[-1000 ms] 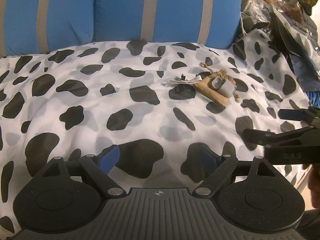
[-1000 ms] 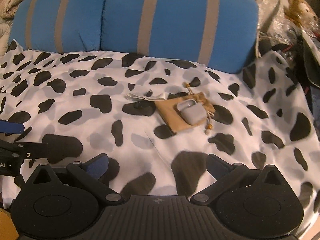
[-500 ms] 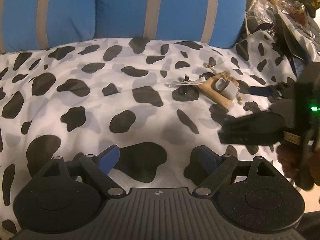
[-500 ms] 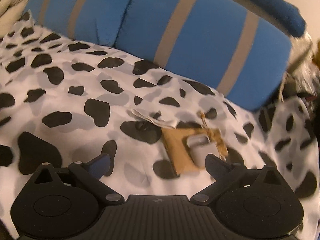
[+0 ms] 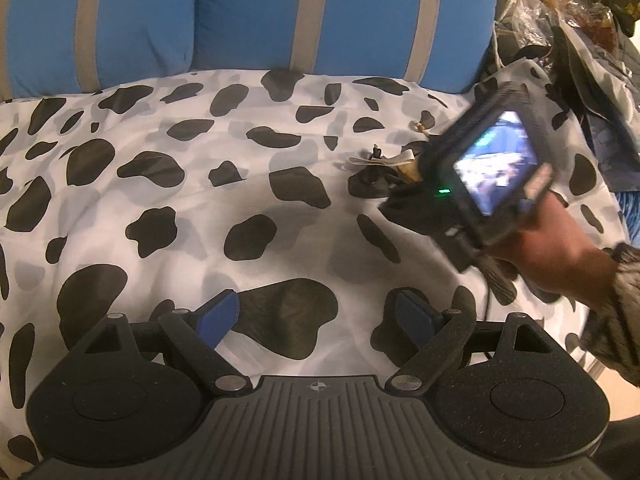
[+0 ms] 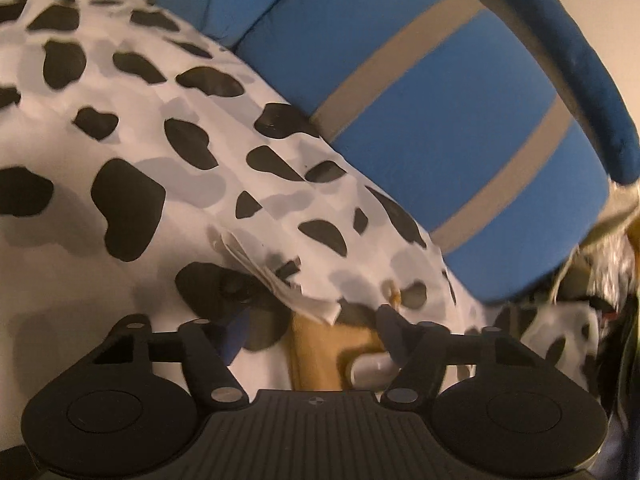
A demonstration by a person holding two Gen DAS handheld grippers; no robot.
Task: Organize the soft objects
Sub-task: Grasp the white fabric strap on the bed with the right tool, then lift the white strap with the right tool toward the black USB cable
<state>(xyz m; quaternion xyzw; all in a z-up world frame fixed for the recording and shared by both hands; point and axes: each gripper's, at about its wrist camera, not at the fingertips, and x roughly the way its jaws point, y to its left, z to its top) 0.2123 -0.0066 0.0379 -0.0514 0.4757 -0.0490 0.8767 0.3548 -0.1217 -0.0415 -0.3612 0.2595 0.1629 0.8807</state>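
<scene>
Item: tan pouch (image 6: 320,356) on the cow-print cover (image 6: 120,140), with a small grey case (image 6: 370,370) resting on it and a folded white cloth (image 6: 276,280) just beside its upper edge. In the right wrist view only the pouch's upper part shows; the rest is cut off behind the gripper body, and the picture is blurred. In the left wrist view the pouch is almost wholly hidden behind the right-hand device, leaving a tan sliver (image 5: 410,170). Blue striped pillows (image 5: 340,20) line the far edge. Change: a second ago the right gripper (image 6: 316,334) stood well back from the pouch with its jaws wide; it has since come over the pouch, rolled, and its hand (image 5: 548,252) now crosses the left view. Right jaws: closing, half spread, with pouch and case between them; whether the pads touch cannot be told. Left gripper (image 5: 316,312): spread wide over bare cover, holding nothing.
</scene>
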